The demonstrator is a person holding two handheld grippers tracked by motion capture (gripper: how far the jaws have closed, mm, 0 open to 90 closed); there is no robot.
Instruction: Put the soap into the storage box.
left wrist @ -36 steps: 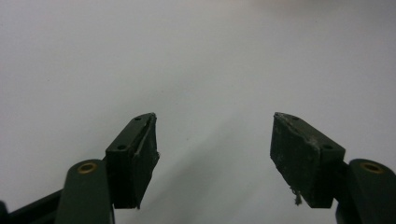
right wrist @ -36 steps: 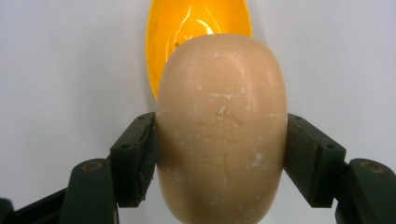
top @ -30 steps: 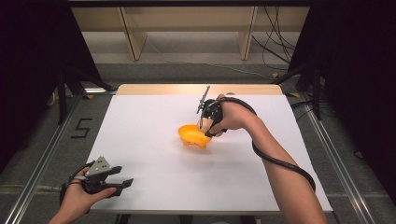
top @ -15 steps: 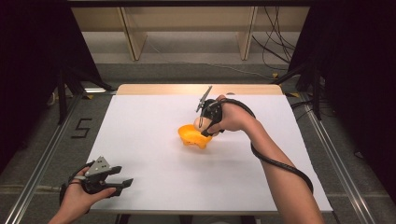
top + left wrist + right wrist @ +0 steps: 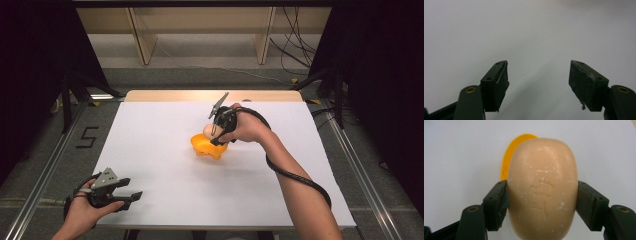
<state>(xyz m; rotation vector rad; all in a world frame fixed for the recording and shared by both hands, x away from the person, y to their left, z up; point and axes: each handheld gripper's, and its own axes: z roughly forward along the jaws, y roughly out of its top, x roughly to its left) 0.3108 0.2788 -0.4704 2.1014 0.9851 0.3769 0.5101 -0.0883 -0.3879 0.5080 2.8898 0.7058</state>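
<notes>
– What do we see in the middle of the high view?

– We see the right gripper (image 5: 216, 131) squeezing a peach-colored soap bar (image 5: 542, 187) from both sides, held over an orange dish (image 5: 206, 146) on the white table (image 5: 150, 150).

– And at the lower left?

– We see the left gripper (image 5: 131, 196) low over the table, its jaws wide apart with nothing in between.
</notes>
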